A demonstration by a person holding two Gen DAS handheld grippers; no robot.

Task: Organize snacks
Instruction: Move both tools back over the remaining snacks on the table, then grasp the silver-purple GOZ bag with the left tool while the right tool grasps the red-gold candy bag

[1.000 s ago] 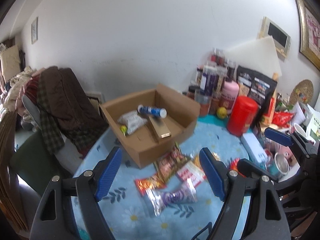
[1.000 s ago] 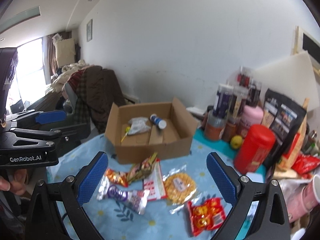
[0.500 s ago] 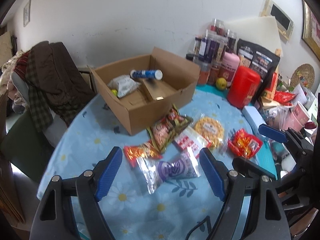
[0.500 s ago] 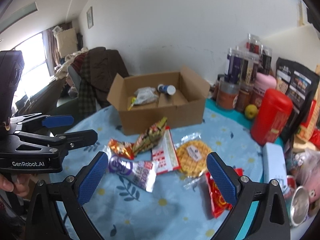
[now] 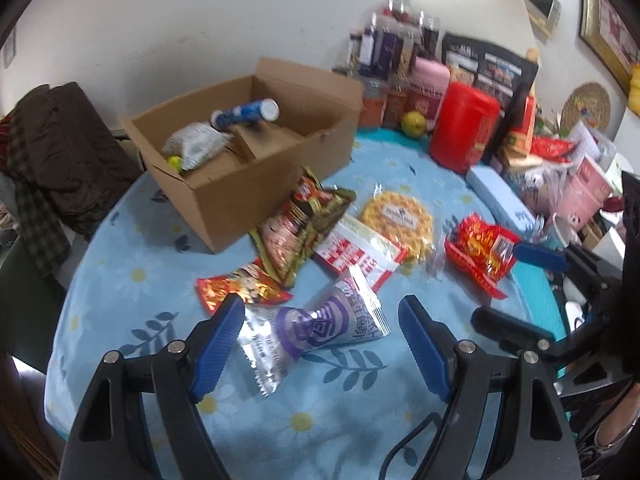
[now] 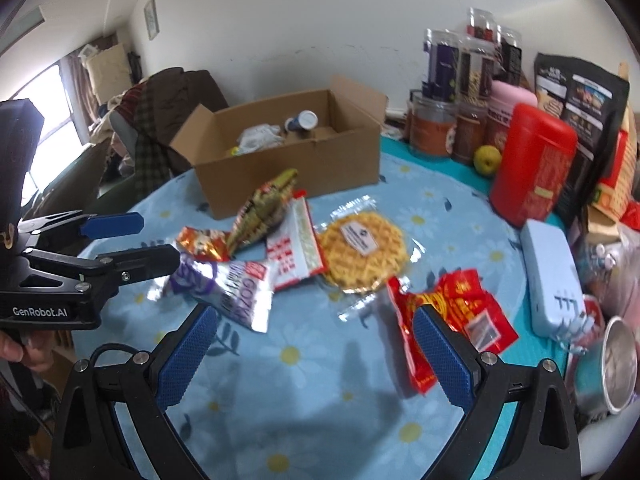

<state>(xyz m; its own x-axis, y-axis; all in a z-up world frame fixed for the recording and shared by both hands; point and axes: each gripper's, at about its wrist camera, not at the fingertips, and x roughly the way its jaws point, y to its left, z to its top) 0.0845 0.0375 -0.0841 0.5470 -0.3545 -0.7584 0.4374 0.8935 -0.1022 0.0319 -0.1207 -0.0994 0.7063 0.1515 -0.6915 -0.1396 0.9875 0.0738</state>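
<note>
Blue floral tablecloth (image 5: 120, 320) carries scattered snacks near a cardboard box (image 5: 248, 168); left gripper (image 5: 320, 344) and right gripper (image 6: 316, 356) both hover spread apart, empty.

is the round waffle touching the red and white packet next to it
Touching. In the left wrist view the red and white packet lies over the edge of the waffle wrapper; the right wrist view shows the same overlap, with no blue cloth between them.

Both tools are matte black plastic frames with triangular cut-outs and silver screws at the joints. The left gripper (image 5: 322, 344) and right gripper (image 6: 316, 354) each carry two textured blue rubber finger pads (image 6: 188, 356). White "GenRobot.AI" lettering marks one side; thin black cables loop near each base.
</note>
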